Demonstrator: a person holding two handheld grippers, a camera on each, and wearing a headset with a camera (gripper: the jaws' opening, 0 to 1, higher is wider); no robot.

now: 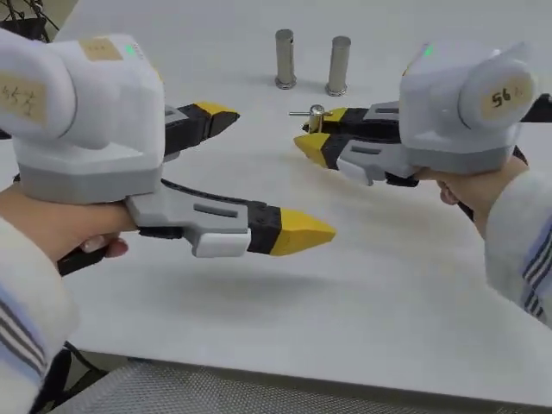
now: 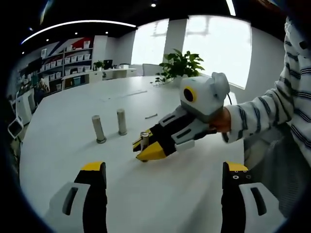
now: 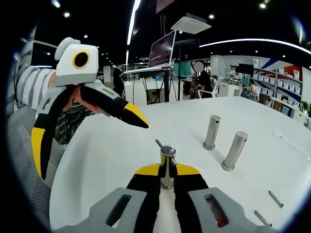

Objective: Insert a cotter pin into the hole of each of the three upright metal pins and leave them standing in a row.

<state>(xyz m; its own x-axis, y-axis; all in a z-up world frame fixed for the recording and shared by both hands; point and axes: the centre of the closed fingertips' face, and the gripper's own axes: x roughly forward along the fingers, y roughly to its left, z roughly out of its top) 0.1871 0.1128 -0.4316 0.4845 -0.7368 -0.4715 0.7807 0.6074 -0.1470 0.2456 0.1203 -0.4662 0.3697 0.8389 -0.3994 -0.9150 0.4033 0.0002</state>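
Right tool (image 1: 315, 129) is clamped tight on one metal pin (image 3: 167, 162), held upright low over the desk (image 1: 259, 328), and a cotter pin (image 1: 300, 112) pokes out sideways near its top, threaded through the hole by the look of it. Left tool (image 1: 263, 172) hangs wide open, holding nothing. Just beyond, the two other pins (image 1: 285, 59) stand side by side with bare tops and spare cotter pins (image 3: 275, 198) lie near them, so I'd call it one done, two to go.

The head view looks down over the desk (image 1: 362, 293) from close above. Both gripper views sit low, facing each other, sharing the two standing pins (image 3: 212, 132).
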